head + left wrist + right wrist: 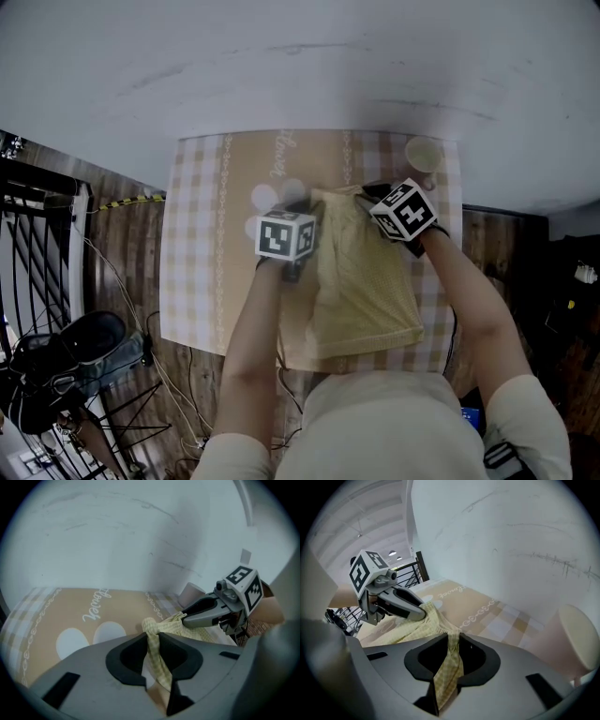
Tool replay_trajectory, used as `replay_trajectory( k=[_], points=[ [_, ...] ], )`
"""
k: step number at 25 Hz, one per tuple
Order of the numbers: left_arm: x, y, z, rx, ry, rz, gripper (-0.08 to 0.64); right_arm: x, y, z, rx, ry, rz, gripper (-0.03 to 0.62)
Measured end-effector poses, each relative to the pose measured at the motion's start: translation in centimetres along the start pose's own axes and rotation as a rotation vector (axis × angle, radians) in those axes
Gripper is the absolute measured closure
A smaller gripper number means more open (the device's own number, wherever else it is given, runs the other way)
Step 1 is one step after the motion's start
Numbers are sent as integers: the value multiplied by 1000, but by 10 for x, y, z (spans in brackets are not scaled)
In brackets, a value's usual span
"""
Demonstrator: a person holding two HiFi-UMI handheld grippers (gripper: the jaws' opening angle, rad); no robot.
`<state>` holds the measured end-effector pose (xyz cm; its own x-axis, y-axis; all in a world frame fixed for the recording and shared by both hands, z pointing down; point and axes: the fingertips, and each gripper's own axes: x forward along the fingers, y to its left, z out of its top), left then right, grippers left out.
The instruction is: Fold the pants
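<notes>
Wall (pixel 300 66): plain white, and it fills the far half of the head view. Nothing there concerns you.

Table (pixel 202 234): it is covered by a checked cloth with a beige centre panel and stands against that wall.

Pants (pixel 361 281): yellow checked fabric, right of the table's middle, running from mid-table back to the near edge by your body. The near end lies flat. The far end is bunched where you hold it.

Left gripper (pixel 151 637): it is clamped on the far-left corner of the pants. A gathered strip of fabric runs down between the pads and a knot of cloth stands at the tips.

Right gripper (pixel 452 644): it is likewise closed on the far-right corner, with cloth pinched between its pads. The two grippers face each other, and the far edge spans the short gap between them.

Judgement: you took both corners of one edge so that it will travel as a straight line. This looks like the start of a fold toward you.

Cup (pixel 424 155): pale, at the far-right corner of the table, near your right gripper. Mind it if you swing outward.
</notes>
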<state>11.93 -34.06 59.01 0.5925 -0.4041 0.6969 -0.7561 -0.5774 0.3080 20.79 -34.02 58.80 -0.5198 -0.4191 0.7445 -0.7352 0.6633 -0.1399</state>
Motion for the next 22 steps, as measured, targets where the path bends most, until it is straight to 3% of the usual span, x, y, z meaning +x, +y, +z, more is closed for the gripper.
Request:
replay_trajectory(
  k=[4, 10, 18, 22],
  points=[
    [-2, -7, 19, 95, -12, -3, 491, -13, -8, 8, -1, -42, -27, 528],
    [-5, -10, 44, 84, -82, 15, 491, -31, -21, 23, 5, -128, -89, 528],
    [-20, -17, 71, 154, -189, 65, 494, -55, -26, 43, -20, -225, -143, 528],
    [-32, -23, 86, 147, -250, 66, 495, -71, -28, 54, -15, -281, -168, 528]
  ],
)
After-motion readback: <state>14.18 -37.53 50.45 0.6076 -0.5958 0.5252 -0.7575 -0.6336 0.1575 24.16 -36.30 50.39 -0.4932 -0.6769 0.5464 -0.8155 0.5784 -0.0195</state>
